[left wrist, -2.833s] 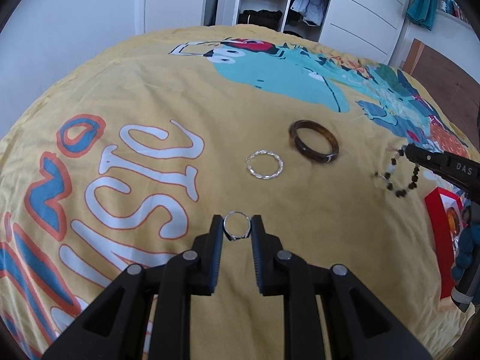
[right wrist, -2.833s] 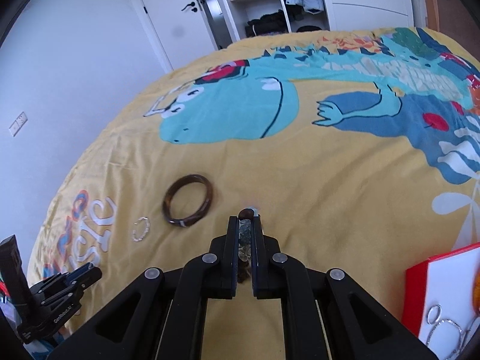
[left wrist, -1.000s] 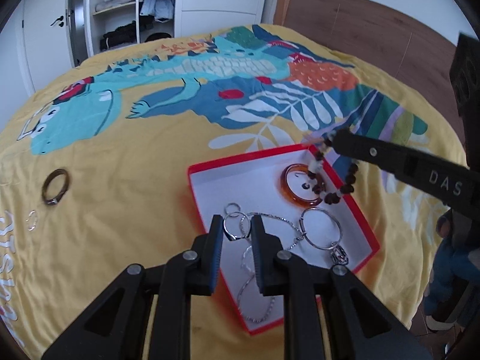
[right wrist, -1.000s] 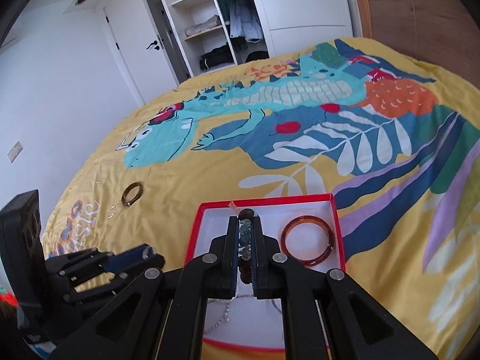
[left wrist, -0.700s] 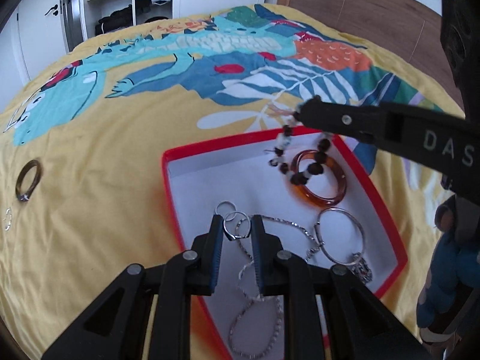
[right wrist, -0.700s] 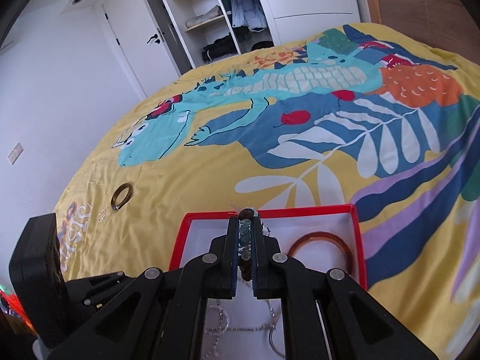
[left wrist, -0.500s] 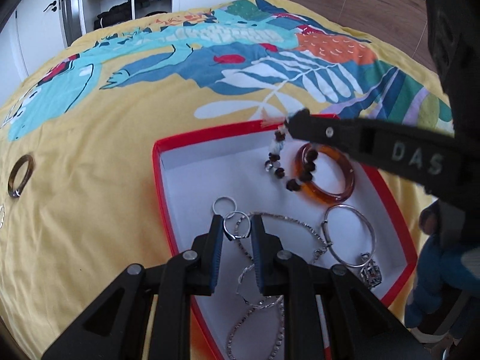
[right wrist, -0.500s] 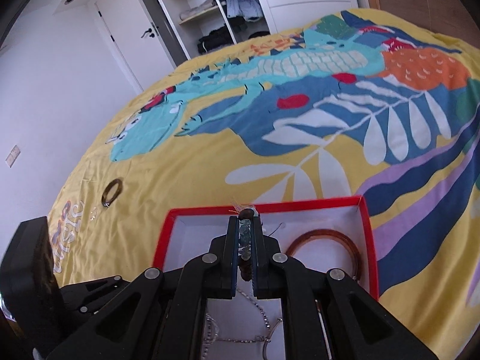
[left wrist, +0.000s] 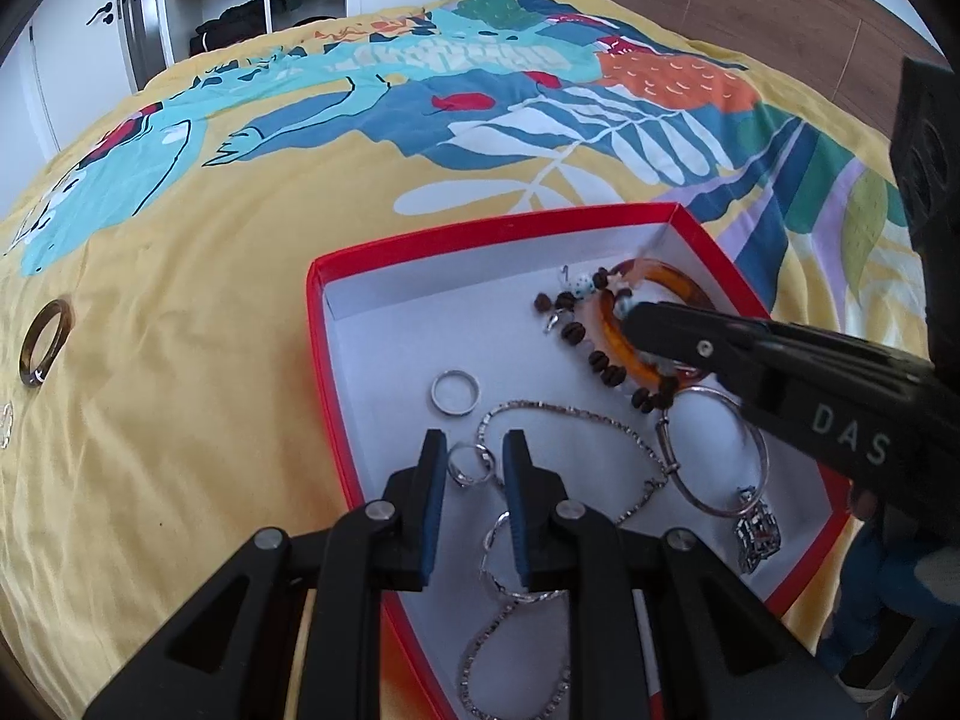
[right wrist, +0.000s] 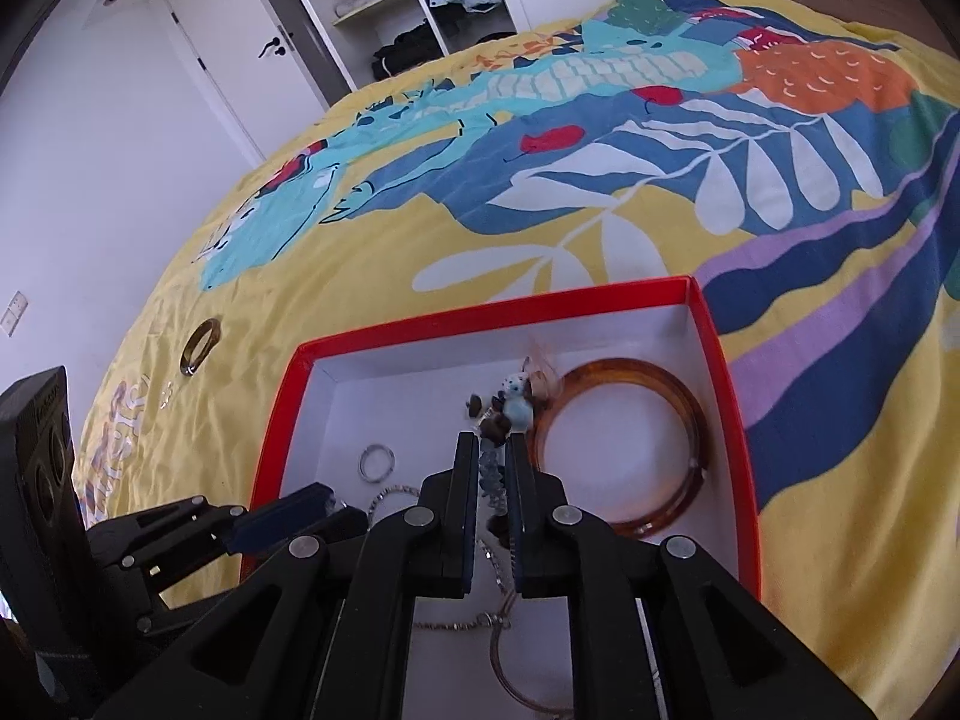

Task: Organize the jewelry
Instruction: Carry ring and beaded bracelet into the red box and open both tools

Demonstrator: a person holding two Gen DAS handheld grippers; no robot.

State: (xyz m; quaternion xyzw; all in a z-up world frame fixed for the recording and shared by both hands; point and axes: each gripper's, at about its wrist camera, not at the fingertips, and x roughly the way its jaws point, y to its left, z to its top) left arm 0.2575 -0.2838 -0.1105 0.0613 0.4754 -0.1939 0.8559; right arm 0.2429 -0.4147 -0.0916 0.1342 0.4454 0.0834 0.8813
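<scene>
Yellow bedspread (left wrist: 180, 312) with a teal dinosaur print and white leaves, spread across the bed. At 11 o'clock, open wardrobe (left wrist: 252, 0) with shelves, folded dark clothes and hanging garments; white door (right wrist: 222, 78) with a black handle beside it. At 2 o'clock, wooden floor (left wrist: 750, 6).

The left gripper (left wrist: 475, 468) is hovering over the red box (left wrist: 318, 360) near its left edge, jaws parted around 1 small silver ring (left wrist: 471, 471).
</scene>
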